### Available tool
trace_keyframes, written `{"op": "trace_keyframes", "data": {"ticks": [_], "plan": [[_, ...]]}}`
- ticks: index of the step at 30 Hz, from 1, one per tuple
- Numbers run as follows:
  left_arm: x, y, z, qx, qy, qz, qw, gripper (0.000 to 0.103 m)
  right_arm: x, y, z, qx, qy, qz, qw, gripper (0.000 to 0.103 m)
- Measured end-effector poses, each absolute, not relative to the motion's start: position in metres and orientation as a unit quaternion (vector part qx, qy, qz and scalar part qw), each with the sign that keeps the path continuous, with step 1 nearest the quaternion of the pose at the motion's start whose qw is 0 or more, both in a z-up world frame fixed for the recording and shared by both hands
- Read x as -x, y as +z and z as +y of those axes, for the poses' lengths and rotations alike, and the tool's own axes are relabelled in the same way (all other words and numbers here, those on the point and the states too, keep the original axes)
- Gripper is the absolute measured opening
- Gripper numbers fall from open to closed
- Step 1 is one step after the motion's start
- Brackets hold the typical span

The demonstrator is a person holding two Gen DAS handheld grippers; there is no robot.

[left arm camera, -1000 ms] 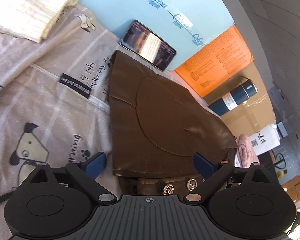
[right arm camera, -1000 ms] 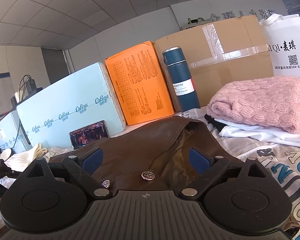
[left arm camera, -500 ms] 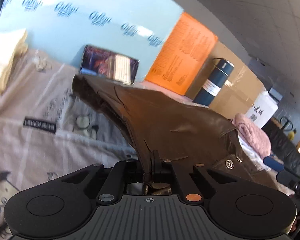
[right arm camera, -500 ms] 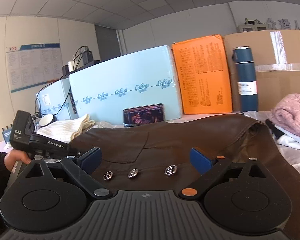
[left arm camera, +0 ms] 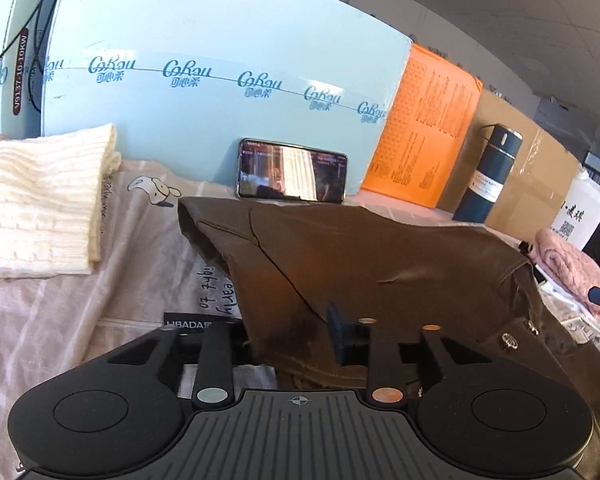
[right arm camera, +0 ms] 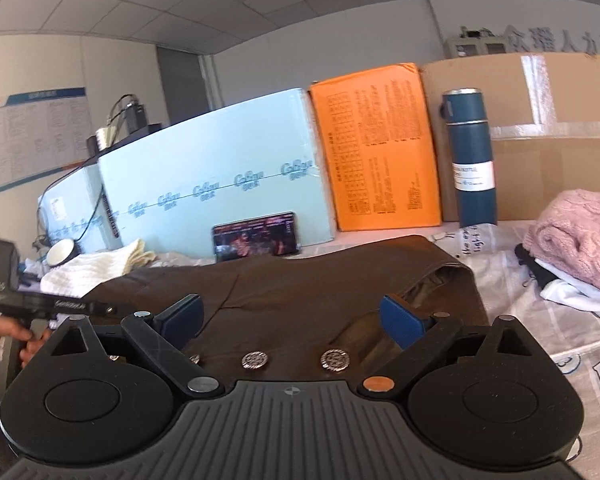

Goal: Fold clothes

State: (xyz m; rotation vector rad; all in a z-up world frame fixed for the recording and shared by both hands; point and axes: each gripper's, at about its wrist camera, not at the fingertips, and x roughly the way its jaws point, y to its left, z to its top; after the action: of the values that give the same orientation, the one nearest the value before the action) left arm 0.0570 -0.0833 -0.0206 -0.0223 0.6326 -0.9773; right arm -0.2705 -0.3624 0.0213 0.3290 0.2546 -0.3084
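A brown leather-look garment [left arm camera: 380, 264] with metal snap buttons lies on the printed bedsheet [left arm camera: 60, 312]. My left gripper [left arm camera: 300, 340] has its jaws part-way apart around the garment's near hem; only its right blue pad shows, the left is hidden by cloth. In the right wrist view the garment [right arm camera: 320, 280] spreads under my right gripper [right arm camera: 296, 318], which is open, its blue pads either side of the buttoned edge [right arm camera: 292, 360]. The left gripper's handle [right arm camera: 28, 304] shows at far left.
A cream knit [left arm camera: 32, 204] lies left. A phone [left arm camera: 292, 172] leans on a light-blue box [left arm camera: 220, 80]. An orange box [right arm camera: 376, 144], a blue flask [right arm camera: 472, 160], a cardboard box [right arm camera: 540, 120] and a pink knit pile [right arm camera: 576, 236] stand right.
My left gripper's jaws, shut on the hem half a second ago, have parted and the garment has dropped lower and flatter. My right gripper stays open over the buttoned edge.
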Motion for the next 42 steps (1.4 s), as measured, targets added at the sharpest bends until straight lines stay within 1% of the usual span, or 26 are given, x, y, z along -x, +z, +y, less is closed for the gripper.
{"op": "trace_keyframes", "data": {"ticks": [2, 7, 10, 11, 12, 13, 14, 15, 16, 17, 18, 22, 24, 27, 29, 31, 34, 35, 36, 38, 40, 41, 42], "plan": [[-0.059, -0.02, -0.077, 0.024, -0.453, 0.294, 0.841, 0.067, 0.264, 0.026, -0.382, -0.195, -0.173, 0.134, 0.956, 0.095], [-0.067, -0.022, -0.069, 0.052, -0.449, 0.307, 0.837, 0.067, 0.241, 0.03, -0.429, -0.297, -0.2, 0.163, 0.919, 0.095], [-0.067, -0.025, -0.071, 0.052, -0.449, 0.306, 0.838, 0.064, 0.223, 0.026, -0.45, -0.35, -0.201, 0.177, 0.898, 0.095], [-0.066, -0.026, -0.072, 0.045, -0.446, 0.303, 0.841, 0.059, 0.216, 0.023, -0.455, -0.359, -0.203, 0.182, 0.892, 0.095], [-0.065, -0.027, -0.073, 0.039, -0.443, 0.3, 0.844, 0.049, 0.21, 0.02, -0.459, -0.367, -0.209, 0.188, 0.887, 0.093], [-0.065, -0.027, -0.074, 0.034, -0.44, 0.298, 0.847, 0.042, 0.203, 0.016, -0.464, -0.375, -0.217, 0.196, 0.88, 0.092], [-0.065, -0.028, -0.074, 0.033, -0.439, 0.296, 0.848, 0.028, 0.196, 0.011, -0.468, -0.383, -0.227, 0.205, 0.872, 0.091], [-0.066, -0.028, -0.074, 0.035, -0.44, 0.295, 0.847, 0.014, 0.192, 0.006, -0.472, -0.39, -0.234, 0.209, 0.866, 0.084], [-0.068, -0.029, -0.074, 0.04, -0.442, 0.294, 0.846, 0.01, 0.188, 0.002, -0.477, -0.396, -0.239, 0.212, 0.861, 0.077], [-0.069, -0.029, -0.074, 0.04, -0.444, 0.294, 0.846, 0.009, 0.184, -0.002, -0.48, -0.401, -0.243, 0.215, 0.857, 0.062], [-0.069, -0.03, -0.076, 0.039, -0.447, 0.295, 0.844, 0.008, 0.18, -0.006, -0.484, -0.403, -0.242, 0.22, 0.855, 0.051], [-0.073, -0.035, -0.082, 0.037, -0.459, 0.304, 0.834, 0.008, 0.163, -0.016, -0.491, -0.392, -0.241, 0.237, 0.856, 0.035], [-0.075, -0.036, -0.083, 0.041, -0.463, 0.307, 0.83, 0.008, 0.157, -0.018, -0.496, -0.382, -0.244, 0.237, 0.859, 0.024], [-0.078, -0.037, -0.08, 0.058, -0.471, 0.311, 0.824, 0.008, 0.152, -0.017, -0.506, -0.379, -0.244, 0.228, 0.863, 0.015], [-0.082, -0.037, -0.075, 0.085, -0.484, 0.313, 0.813, 0.008, 0.153, -0.013, -0.514, -0.38, -0.251, 0.211, 0.865, 0.012], [-0.084, -0.037, -0.075, 0.088, -0.49, 0.318, 0.807, 0.008, 0.157, -0.011, -0.523, -0.39, -0.257, 0.191, 0.863, 0.012], [-0.083, -0.041, -0.082, 0.061, -0.491, 0.328, 0.805, 0.008, 0.16, -0.014, -0.538, -0.407, -0.269, 0.18, 0.854, 0.012], [-0.08, -0.042, -0.086, 0.035, -0.485, 0.327, 0.81, 0.008, 0.161, -0.017, -0.541, -0.408, -0.273, 0.179, 0.853, 0.012], [-0.074, -0.042, -0.09, 0.007, -0.479, 0.318, 0.818, 0.013, 0.161, -0.02, -0.543, -0.408, -0.273, 0.179, 0.853, 0.012], [-0.062, -0.041, -0.098, -0.049, -0.467, 0.295, 0.832, 0.014, 0.16, -0.026, -0.547, -0.406, -0.272, 0.18, 0.854, 0.012], [-0.055, -0.039, -0.101, -0.076, -0.463, 0.279, 0.838, 0.019, 0.16, -0.028, -0.545, -0.389, -0.266, 0.184, 0.862, 0.014], [-0.053, -0.038, -0.1, -0.079, -0.463, 0.273, 0.84, 0.022, 0.16, -0.027, -0.543, -0.379, -0.264, 0.187, 0.867, 0.019], [-0.053, -0.036, -0.097, -0.075, -0.461, 0.268, 0.842, 0.029, 0.161, -0.025, -0.541, -0.371, -0.261, 0.19, 0.871, 0.028]]}}
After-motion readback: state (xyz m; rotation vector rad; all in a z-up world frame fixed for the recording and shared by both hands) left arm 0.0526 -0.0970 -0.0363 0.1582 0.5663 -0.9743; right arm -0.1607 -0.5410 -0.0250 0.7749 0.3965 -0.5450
